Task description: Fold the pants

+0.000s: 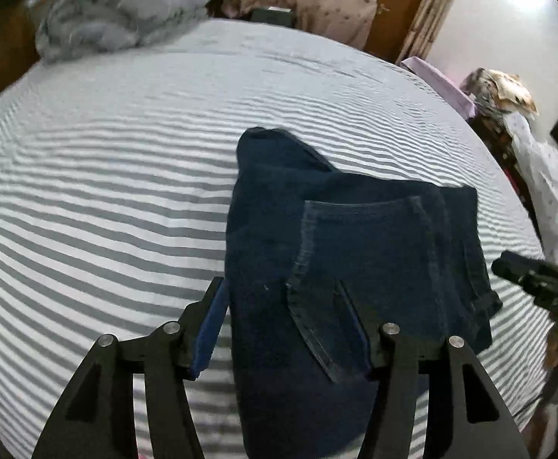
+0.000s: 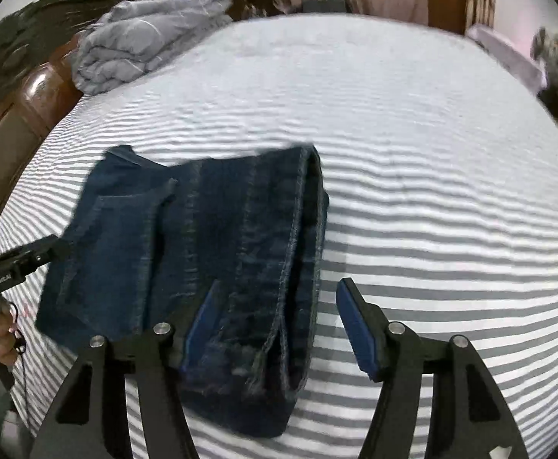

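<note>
Bed under a taut grey-and-white striped sheet, flat enough to support folding. Grey quilted blanket bundled at the far corner, clear of the work area. Dark denim jeans folded into a compact rectangle near the bed's middle, back pocket up, stiff hemmed leg ends stacked along one side. Left gripper above the pocket end, fingers spread, pinching nothing. Right gripper over the hem end, fingers likewise spread, apparently letting go of the finished fold.

A bed in grey-and-white striped sheet carries folded dark denim pants; a bundled grey blanket lies well beyond the pants.
</note>
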`<control>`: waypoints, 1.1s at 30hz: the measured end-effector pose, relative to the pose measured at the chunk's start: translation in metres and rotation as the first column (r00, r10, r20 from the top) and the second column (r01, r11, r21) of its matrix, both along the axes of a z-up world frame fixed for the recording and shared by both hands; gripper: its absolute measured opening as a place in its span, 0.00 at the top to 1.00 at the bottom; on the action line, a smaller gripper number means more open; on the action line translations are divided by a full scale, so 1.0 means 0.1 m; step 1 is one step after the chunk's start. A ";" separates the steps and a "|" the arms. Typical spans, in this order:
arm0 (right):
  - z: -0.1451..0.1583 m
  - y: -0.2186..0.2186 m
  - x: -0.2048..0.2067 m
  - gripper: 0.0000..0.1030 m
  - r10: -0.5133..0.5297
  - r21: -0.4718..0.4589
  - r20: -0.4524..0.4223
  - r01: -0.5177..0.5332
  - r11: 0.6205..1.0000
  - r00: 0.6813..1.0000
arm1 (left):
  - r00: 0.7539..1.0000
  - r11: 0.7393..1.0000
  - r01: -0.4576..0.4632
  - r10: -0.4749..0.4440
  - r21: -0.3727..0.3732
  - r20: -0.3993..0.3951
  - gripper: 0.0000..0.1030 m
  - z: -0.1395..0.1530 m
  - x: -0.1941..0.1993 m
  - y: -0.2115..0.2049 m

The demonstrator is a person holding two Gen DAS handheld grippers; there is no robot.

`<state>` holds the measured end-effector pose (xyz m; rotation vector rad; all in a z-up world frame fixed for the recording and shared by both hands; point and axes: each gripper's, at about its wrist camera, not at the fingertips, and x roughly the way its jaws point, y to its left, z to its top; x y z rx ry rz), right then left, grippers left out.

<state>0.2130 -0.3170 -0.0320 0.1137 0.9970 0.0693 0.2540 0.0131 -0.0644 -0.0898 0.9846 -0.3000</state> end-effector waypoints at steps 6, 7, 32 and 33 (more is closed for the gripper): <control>-0.01 0.31 -0.14 0.49 0.062 -0.024 -0.043 -0.063 0.998 0.997 | 0.999 0.990 0.032 -0.036 0.140 0.028 0.44 -0.02 -0.33 -0.33; -0.06 0.33 -0.16 0.49 0.059 -0.042 -0.054 -0.061 0.997 0.997 | 0.999 0.988 0.023 -0.027 0.154 0.024 0.44 -0.06 -0.36 -0.33; -0.43 0.41 -0.12 0.45 -0.021 -0.125 -0.108 0.007 0.992 0.994 | 0.988 0.959 -0.137 0.151 0.246 -0.038 0.38 -0.17 -0.41 -0.41; -0.38 0.43 -0.13 0.44 -0.037 -0.130 -0.100 0.024 0.991 0.994 | 0.987 0.960 -0.140 0.155 0.241 -0.044 0.38 -0.15 -0.44 -0.39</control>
